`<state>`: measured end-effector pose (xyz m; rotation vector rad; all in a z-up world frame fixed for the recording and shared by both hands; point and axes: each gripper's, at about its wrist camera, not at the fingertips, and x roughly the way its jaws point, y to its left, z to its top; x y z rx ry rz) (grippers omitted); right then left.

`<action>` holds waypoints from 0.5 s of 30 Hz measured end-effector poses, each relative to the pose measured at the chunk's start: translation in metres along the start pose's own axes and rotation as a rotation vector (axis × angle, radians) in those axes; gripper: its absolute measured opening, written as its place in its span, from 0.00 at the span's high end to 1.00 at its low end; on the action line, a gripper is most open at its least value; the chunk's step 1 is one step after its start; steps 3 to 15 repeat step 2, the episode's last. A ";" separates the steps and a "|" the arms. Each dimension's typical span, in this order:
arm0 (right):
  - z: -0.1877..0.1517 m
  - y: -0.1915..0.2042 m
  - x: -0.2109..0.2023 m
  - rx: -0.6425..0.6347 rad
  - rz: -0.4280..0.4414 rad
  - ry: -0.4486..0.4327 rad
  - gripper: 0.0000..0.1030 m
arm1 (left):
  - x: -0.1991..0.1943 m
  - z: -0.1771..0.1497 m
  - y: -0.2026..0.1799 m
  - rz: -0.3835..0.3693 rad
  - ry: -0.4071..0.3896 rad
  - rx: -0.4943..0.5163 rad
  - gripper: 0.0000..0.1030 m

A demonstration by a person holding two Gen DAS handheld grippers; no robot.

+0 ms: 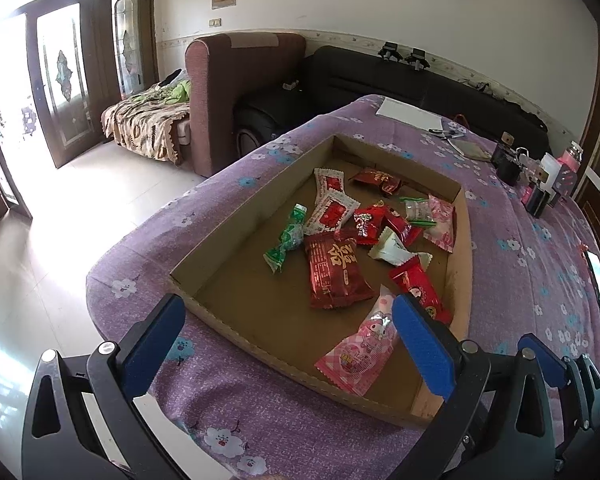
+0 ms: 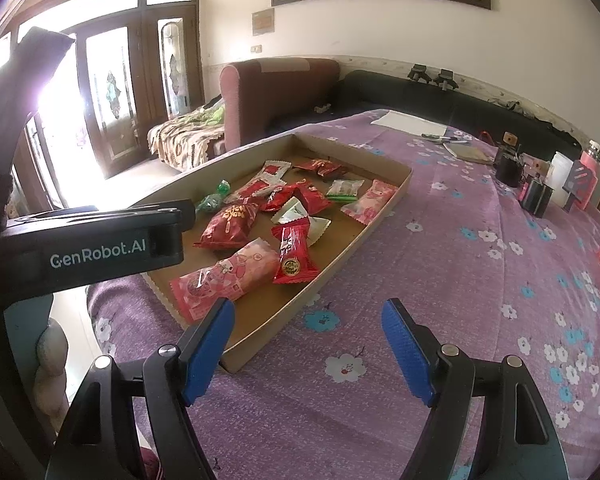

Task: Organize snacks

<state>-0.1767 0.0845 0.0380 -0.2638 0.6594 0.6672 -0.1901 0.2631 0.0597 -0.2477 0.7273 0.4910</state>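
Observation:
A shallow cardboard tray [image 1: 260, 300] [image 2: 260, 312] lies on the purple flowered cloth and holds several wrapped snacks. Among them are a large red packet [image 1: 338, 276] [image 2: 228, 226], a pink packet [image 1: 360, 350] [image 2: 220, 280] at the near rim, a slim red bar [image 1: 418, 288] [image 2: 292, 256] and a green candy [image 1: 288, 238]. My left gripper [image 1: 288, 304] hovers open over the tray's near edge, its right finger just above the pink packet, with nothing gripped. My right gripper [image 2: 308, 312] stands open over the cloth beside the tray's near corner, holding nothing.
The left gripper's black body [image 2: 100, 248] crosses the left side of the right wrist view. A phone [image 1: 598, 280] lies at the right. Small black boxes and bottles [image 1: 540, 176] crowd the far right, with paper [image 1: 410, 114] behind. The table drops off at the left.

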 end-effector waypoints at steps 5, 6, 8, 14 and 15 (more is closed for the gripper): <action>0.001 -0.001 -0.001 0.002 -0.001 -0.001 0.25 | -0.001 0.002 -0.001 0.001 0.001 0.000 0.00; 0.001 -0.001 -0.001 0.002 -0.001 -0.001 0.25 | -0.001 0.002 -0.001 0.001 0.001 0.000 0.00; 0.001 -0.001 -0.001 0.002 -0.001 -0.001 0.25 | -0.001 0.002 -0.001 0.001 0.001 0.000 0.00; 0.001 -0.001 -0.001 0.002 -0.001 -0.001 0.25 | -0.001 0.002 -0.001 0.001 0.001 0.000 0.00; 0.001 -0.001 -0.001 0.002 -0.001 -0.001 0.25 | -0.001 0.002 -0.001 0.001 0.001 0.000 0.00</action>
